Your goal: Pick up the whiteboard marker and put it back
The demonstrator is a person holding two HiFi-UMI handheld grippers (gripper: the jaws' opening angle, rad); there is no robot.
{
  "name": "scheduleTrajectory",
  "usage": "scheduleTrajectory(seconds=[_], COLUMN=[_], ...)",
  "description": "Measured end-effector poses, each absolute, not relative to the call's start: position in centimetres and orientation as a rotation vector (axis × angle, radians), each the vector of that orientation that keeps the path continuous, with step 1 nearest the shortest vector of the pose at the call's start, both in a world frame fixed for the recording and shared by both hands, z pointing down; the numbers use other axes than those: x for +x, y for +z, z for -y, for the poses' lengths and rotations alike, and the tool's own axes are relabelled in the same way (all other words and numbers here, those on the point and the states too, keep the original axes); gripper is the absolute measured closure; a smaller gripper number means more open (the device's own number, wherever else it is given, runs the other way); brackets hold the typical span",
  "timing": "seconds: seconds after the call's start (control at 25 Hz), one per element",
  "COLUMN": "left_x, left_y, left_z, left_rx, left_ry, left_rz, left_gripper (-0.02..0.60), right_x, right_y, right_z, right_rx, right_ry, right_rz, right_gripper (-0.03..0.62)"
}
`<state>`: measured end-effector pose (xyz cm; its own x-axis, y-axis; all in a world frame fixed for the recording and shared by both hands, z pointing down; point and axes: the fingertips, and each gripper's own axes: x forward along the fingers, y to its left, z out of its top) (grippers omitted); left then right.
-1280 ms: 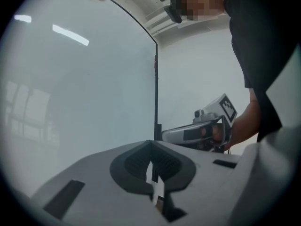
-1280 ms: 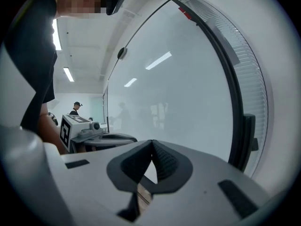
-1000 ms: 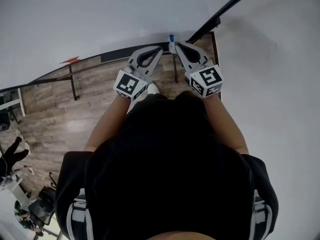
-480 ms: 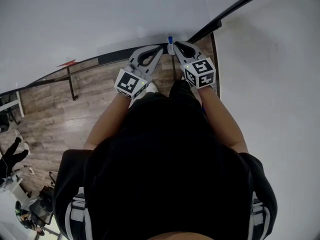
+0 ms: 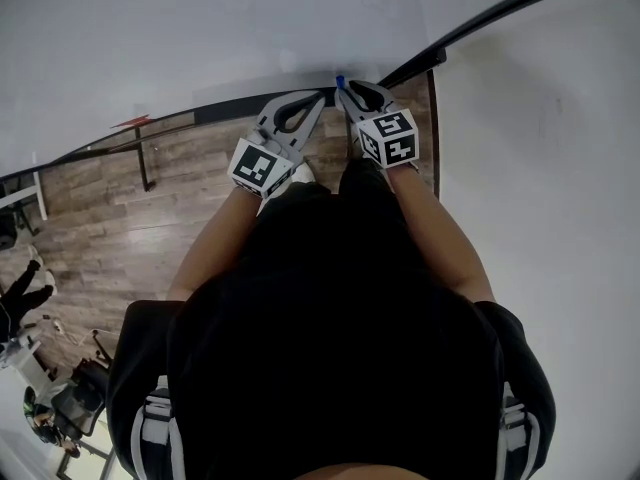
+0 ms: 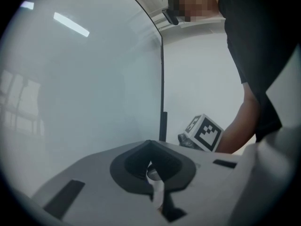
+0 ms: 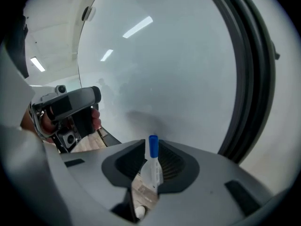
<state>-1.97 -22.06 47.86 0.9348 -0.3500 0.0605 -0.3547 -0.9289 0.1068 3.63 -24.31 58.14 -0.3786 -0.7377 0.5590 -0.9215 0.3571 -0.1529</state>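
Observation:
The whiteboard marker (image 5: pixel 340 80), white with a blue cap, stands upright between the jaws of my right gripper (image 5: pixel 346 89), just in front of the whiteboard (image 5: pixel 200 28) and over its dark bottom ledge (image 5: pixel 230 107). In the right gripper view the marker (image 7: pixel 153 164) leans on the right pad, with a gap on its left. These jaws have just been opening, so my right gripper (image 7: pixel 149 155) is open around it. My left gripper (image 5: pixel 320 96) hovers beside it to the left, shut and empty, its tips meeting in the left gripper view (image 6: pixel 150 163).
A black frame (image 5: pixel 480 13) divides the whiteboard from a second white panel (image 5: pixel 540 168) on the right. Wooden floor (image 5: pixel 110 218) lies below, with a black stand leg (image 5: pixel 147 168) at the left. My body fills the lower half of the head view.
My right gripper has tipped downward and drawn in closer to the board's ledge, marker still between its jaws. The left gripper has hardly moved.

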Motion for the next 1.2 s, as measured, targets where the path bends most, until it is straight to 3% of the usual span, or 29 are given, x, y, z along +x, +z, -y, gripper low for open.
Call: scheduleTrajectory(seconds=[0.6,1.2], left_x=[-2.2,-2.9], left_y=[47.6,47.3], left_z=[22.9,23.4], left_rx=[2.948,2.982], left_ry=[0.042,0.086], left_rz=[0.589,0.633], left_gripper=[0.58,0.578], right_x=[2.9,3.6], right_y=[60.0,58.7], right_z=[25.5,25.5], right_rx=[1.362,1.413], right_ry=[0.697,0.672], right_rz=[2.233,2.279], right_gripper=[0.496,0.533])
